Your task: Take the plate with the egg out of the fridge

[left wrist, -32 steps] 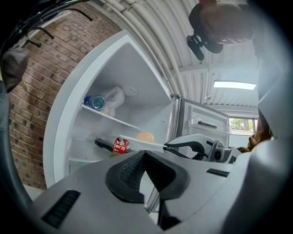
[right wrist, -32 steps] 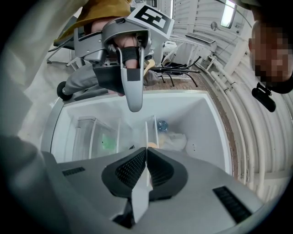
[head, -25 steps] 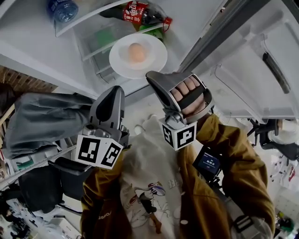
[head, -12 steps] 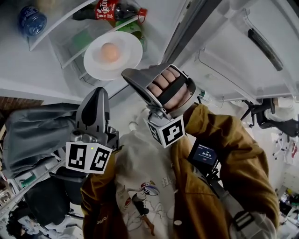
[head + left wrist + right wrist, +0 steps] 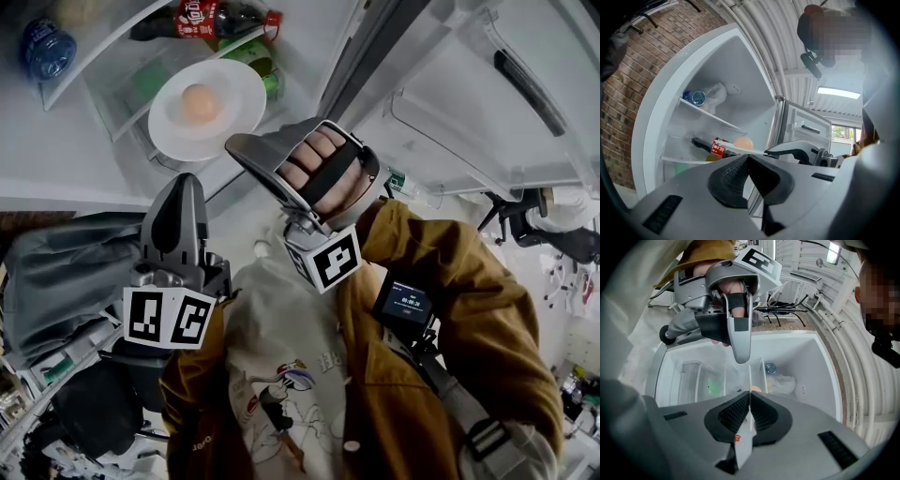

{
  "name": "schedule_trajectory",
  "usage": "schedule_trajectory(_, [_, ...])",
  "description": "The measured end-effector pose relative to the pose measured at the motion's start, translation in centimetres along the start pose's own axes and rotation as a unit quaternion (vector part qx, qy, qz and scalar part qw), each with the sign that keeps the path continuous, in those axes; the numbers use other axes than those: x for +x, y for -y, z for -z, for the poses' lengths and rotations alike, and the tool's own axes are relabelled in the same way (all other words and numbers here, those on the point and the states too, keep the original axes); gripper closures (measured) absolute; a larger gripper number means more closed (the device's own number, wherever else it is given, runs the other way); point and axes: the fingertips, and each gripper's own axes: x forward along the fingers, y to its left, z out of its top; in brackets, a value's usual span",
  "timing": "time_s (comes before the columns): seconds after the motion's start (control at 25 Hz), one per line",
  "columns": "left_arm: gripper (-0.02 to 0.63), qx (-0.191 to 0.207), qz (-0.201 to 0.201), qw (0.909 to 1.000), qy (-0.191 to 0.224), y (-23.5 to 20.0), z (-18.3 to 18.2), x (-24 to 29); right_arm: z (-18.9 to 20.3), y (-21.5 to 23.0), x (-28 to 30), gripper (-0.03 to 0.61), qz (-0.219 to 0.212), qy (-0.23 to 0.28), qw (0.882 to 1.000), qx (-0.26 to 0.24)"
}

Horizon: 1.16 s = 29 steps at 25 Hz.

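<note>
- Right gripper is clamped on the near rim of the plate; its own view shows the thin white edge pinched between the pads.
- Rim grip likely chosen to keep the plate flat so the egg stays centred and doesn't roll.
- The plate is at the fridge opening, by the shelf front; can't tell if it rests on the shelf.
- Left gripper is closed on nothing, held below the plate and apart from it, probably ready to support.
- Nearby: cola bottle lying just behind the plate, something green beside it, water bottle on another shelf.
- Open door is to the right, clear of the way out; the cola bottle is the closest thing to bump.
</note>
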Motion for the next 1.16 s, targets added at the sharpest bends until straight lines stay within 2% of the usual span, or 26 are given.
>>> schedule_trajectory(0.88, [0.606,0.011,0.002,0.9999,0.002,1.5,0.3,1.3,1.4,0.5,-0.9,0.563,0.014,0.008,1.0,0.001])
schedule_trajectory(1.16, [0.606,-0.008,0.035,0.9992,-0.017,3.6,1.3,1.5,2.2,0.7,-2.8,0.563,0.0,-0.029,1.0,0.011])
